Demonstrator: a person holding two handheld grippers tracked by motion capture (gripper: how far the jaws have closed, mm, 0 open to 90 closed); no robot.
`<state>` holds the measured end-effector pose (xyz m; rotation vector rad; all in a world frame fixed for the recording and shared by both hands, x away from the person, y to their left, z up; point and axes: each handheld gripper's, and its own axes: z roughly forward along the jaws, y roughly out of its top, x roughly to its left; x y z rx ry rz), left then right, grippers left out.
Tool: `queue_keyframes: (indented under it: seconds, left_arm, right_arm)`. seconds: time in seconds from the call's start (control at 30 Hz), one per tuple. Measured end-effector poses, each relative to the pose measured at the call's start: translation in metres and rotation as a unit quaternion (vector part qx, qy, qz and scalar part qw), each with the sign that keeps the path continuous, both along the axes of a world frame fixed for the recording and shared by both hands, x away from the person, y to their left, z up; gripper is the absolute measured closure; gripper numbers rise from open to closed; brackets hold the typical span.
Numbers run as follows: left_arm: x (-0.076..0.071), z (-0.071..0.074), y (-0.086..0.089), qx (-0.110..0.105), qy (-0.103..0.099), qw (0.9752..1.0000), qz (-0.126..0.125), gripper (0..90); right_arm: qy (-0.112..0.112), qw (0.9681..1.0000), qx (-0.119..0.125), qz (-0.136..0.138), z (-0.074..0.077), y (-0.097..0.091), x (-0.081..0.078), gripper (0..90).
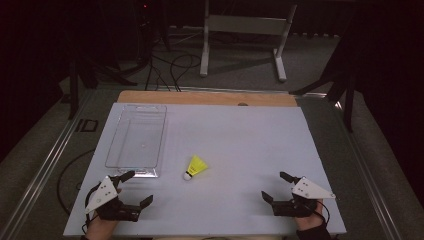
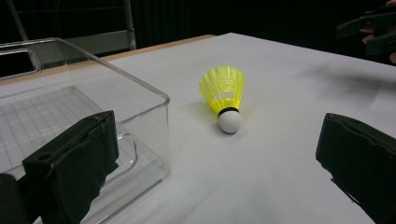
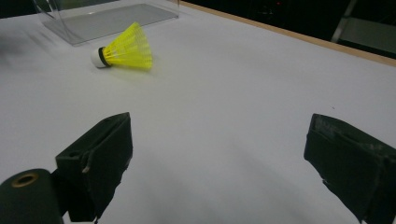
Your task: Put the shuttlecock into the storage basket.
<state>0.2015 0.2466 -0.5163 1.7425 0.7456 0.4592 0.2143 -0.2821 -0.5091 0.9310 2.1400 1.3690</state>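
On the white surface (image 1: 240, 145), a yellow shuttlecock (image 1: 195, 167) lies on its side just beside the clear tray (image 1: 136, 140), untouched. Left gripper (image 1: 134, 189) and right gripper (image 1: 277, 186) sit near the front edge, jaws spread wide, holding nothing.

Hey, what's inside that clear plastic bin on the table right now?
Nothing: the clear bin shows only its own ribbed floor. The yellow shuttlecock lies outside it on the white table. The left gripper view's jaw hides part of its near wall.
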Motion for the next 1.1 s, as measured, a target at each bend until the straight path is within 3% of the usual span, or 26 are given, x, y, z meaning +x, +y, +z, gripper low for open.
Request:
queue_keyframes:
  seconds: [0.43, 0.6, 0.67, 0.8, 0.97, 1.1]
  left_arm:
    - [-0.001, 0.002, -0.001, 0.001, 0.011, 0.9999, -0.005, 0.2]
    - [-0.003, 0.01, -0.003, 0.003, 0.004, 1.0, -0.006, 0.2]
    - [-0.002, 0.012, -0.005, 0.0, 0.012, 0.9999, -0.012, 0.2]
    - [0.001, 0.015, -0.009, 0.001, 0.032, 0.9979, -0.056, 0.2]
    - [0.006, 0.028, -0.014, 0.036, 0.054, 0.9953, -0.073, 0.1]
    - [0.008, 0.039, -0.017, 0.067, 0.077, 0.9912, -0.085, 0.1]
  right_arm:
    - [-0.009, 0.9999, -0.005, 0.001, 0.003, 0.003, -0.001, 8.1]
    - [-0.007, 1.0, -0.004, 0.005, 0.002, 0.003, 0.0, 8.2]
    - [-0.009, 0.9999, -0.003, 0.004, 0.003, 0.003, 0.0, 8.2]
    - [-0.005, 1.0, -0.002, 0.008, 0.003, 0.004, 0.0, 8.2]
    - [-0.004, 0.9999, -0.002, 0.01, 0.003, 0.005, -0.001, 8.2]
    - [-0.003, 1.0, -0.002, 0.008, 0.003, 0.005, -0.001, 8.2]
